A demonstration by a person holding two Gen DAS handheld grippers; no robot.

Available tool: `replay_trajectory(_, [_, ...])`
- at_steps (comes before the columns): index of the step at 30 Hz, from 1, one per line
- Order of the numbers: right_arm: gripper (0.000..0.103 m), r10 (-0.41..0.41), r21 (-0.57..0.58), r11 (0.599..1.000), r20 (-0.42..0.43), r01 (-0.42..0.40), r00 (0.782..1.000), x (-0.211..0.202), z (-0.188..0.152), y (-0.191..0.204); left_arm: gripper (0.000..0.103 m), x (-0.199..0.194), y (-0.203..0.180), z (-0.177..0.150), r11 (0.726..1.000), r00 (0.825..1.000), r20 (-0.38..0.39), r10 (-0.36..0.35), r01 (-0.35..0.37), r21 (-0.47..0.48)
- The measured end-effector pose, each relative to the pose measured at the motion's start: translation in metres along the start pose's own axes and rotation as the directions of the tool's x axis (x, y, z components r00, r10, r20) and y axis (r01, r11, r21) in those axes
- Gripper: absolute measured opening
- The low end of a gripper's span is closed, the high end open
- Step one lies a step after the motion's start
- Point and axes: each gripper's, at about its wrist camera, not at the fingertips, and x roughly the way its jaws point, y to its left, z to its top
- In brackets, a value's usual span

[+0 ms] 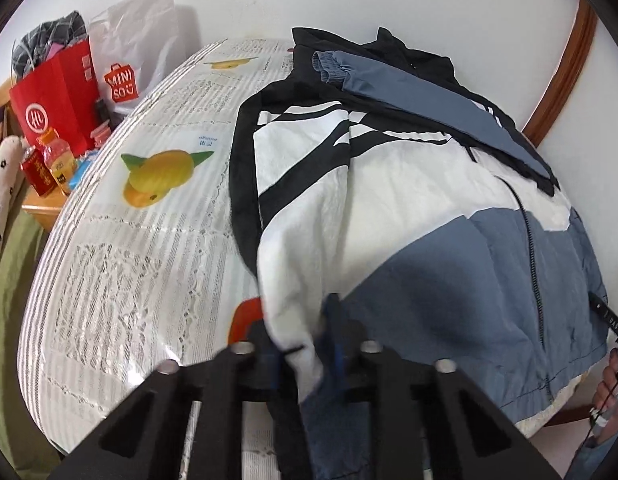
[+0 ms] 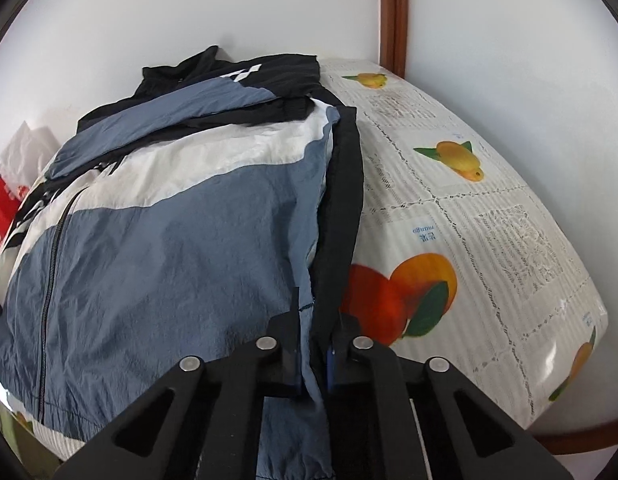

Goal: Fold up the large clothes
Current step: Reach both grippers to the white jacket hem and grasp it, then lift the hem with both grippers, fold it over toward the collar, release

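A large blue, white and black zip jacket [image 1: 429, 260] lies spread on the table, with its sleeves folded in across the chest. My left gripper [image 1: 303, 344] is shut on the jacket's near left edge, and white and blue fabric is bunched between its fingers. In the right wrist view the jacket [image 2: 169, 240] fills the left half. My right gripper [image 2: 315, 344] is shut on its near right edge, where the blue panel meets the black side strip. Each grip lies at the hem end nearest me.
The table carries a lace-look cloth [image 1: 129, 260] printed with fruit. Beyond its left edge stand a red paper bag [image 1: 53, 100], a white shopping bag [image 1: 129, 60], a bottle [image 1: 61, 160] and a can [image 1: 37, 172]. A white wall and wooden trim [image 2: 393, 12] lie behind. A hand [image 1: 613, 376] shows at lower right.
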Motion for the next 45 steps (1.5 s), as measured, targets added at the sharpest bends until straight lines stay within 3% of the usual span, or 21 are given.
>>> replay_trajectory(5, [0.004,0.038,0.012,0.999,0.039,-0.038,0.999,-0.023,-0.003,-0.005,0.008,-0.020,0.000,-0.002,1.000,0.999,0.036,-0.005,0.005,0.004])
replay_trajectory(13, [0.004,0.116,0.028,0.992,0.128,-0.120,0.985,-0.067,-0.001,-0.012,0.006,-0.059,0.009,0.000,0.997,0.989,0.129,-0.080,0.080,0.002])
replay_trajectory(25, [0.004,0.143,0.056,0.986,0.230,-0.160,0.963,-0.093,0.052,-0.004,0.006,-0.083,0.004,0.046,0.995,0.965,0.242,-0.098,0.101,0.000])
replay_trajectory(36, [0.004,0.135,0.060,0.986,0.281,-0.158,0.950,-0.081,0.113,0.004,0.006,-0.080,-0.012,0.102,0.999,0.945,0.325,-0.042,0.039,0.014])
replay_trajectory(45, [0.004,0.137,0.069,0.984,0.276,-0.161,0.951,-0.048,0.164,0.011,0.006,-0.056,-0.026,0.150,1.000,0.941,0.338,-0.015,0.010,0.018])
